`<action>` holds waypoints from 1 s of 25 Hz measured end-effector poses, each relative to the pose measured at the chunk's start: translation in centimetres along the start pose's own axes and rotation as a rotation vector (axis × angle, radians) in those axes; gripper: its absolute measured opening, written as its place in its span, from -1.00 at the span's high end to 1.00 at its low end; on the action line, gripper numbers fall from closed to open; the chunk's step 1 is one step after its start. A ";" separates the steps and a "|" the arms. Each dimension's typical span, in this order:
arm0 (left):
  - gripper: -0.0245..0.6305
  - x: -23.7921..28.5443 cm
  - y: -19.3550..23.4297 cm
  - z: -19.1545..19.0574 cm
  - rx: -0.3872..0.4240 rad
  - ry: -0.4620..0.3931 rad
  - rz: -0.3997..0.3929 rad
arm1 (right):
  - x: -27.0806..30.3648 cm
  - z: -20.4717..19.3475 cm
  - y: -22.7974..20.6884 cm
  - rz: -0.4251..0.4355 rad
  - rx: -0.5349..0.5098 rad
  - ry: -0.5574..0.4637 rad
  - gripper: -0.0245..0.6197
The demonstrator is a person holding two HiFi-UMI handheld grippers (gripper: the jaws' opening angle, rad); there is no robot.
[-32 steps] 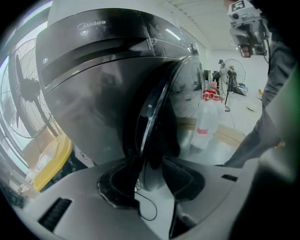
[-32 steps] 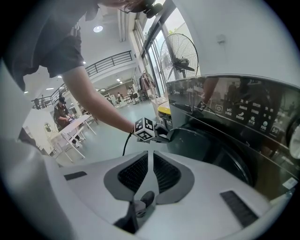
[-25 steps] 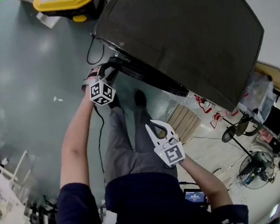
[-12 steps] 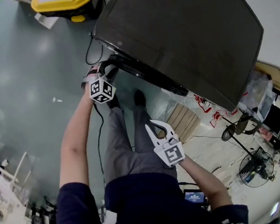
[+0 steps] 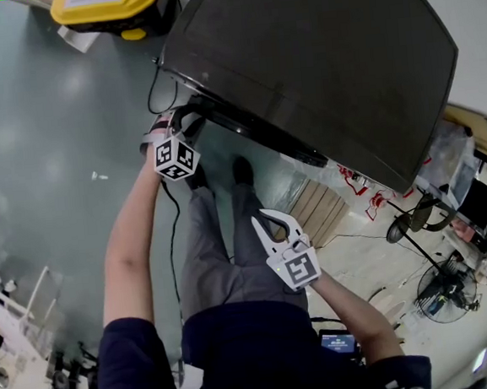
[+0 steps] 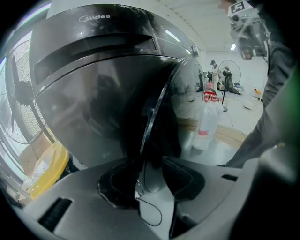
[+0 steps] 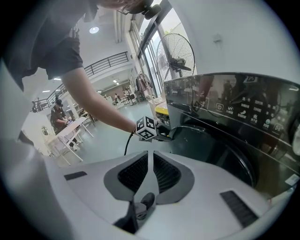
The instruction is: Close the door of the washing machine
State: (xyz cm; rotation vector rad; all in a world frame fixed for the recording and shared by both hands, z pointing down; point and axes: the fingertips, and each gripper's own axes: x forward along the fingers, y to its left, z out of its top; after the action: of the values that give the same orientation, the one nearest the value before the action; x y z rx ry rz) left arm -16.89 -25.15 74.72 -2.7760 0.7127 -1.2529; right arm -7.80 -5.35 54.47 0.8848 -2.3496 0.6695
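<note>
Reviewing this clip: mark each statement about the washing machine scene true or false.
1. The round glass door of the dark grey washing machine stands ajar. True.
2. The right gripper clamps the door's rim. False: it hangs clear of the machine, jaws together on nothing.
3. The left gripper has its jaws apart at the door's rim. True.
4. The yellow plastic tub sits on top of the machine. False: it stands on the grey floor beside it.
</note>
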 end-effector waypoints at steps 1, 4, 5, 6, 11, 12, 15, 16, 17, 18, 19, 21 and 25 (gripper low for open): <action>0.42 0.0 0.0 0.0 0.003 -0.001 -0.003 | 0.0 0.0 0.0 0.001 0.000 0.001 0.76; 0.42 0.1 0.1 0.1 0.013 0.002 -0.011 | 0.0 -0.1 0.0 0.000 0.006 0.003 0.76; 0.42 0.1 0.0 0.1 0.016 0.002 -0.013 | 0.0 -0.2 0.0 0.000 0.005 0.004 0.76; 0.42 0.1 0.0 0.2 0.018 0.002 -0.015 | -0.1 -0.2 0.0 0.000 0.005 0.004 0.76; 0.42 0.3 0.1 0.3 0.025 -0.003 -0.020 | 0.1 -0.4 0.1 0.000 0.012 0.005 0.76; 0.42 0.4 0.2 0.4 0.023 -0.002 -0.020 | 0.2 -0.4 0.2 0.001 0.008 0.008 0.76; 0.41 0.4 0.3 0.3 0.004 -0.002 -0.016 | 0.1 -0.4 0.3 0.002 -0.003 0.011 0.76; 0.41 0.4 0.3 0.2 -0.003 -0.004 -0.010 | 0.1 -0.3 0.3 0.002 -0.002 0.007 0.76; 0.41 0.4 0.3 0.1 -0.007 -0.004 -0.004 | 0.2 -0.3 0.4 0.003 -0.001 0.007 0.76; 0.40 0.4 0.3 0.1 -0.007 -0.002 0.002 | 0.2 -0.2 0.4 0.005 -0.003 0.009 0.76; 0.40 0.3 0.3 0.0 -0.005 -0.001 0.008 | 0.2 -0.2 0.4 0.005 -0.004 0.012 0.76; 0.37 0.3 0.4 0.1 -0.003 -0.002 0.016 | 0.2 -0.1 0.3 0.002 -0.005 0.013 0.76; 0.40 0.2 0.3 -0.1 -0.003 -0.010 0.036 | 0.4 0.4 0.7 0.003 -0.021 0.002 0.76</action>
State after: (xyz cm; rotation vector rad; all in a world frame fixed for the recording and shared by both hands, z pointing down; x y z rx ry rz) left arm -16.96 -25.47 74.82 -2.7566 0.7605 -1.2316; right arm -8.68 -5.30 54.29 0.8715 -2.3519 0.6452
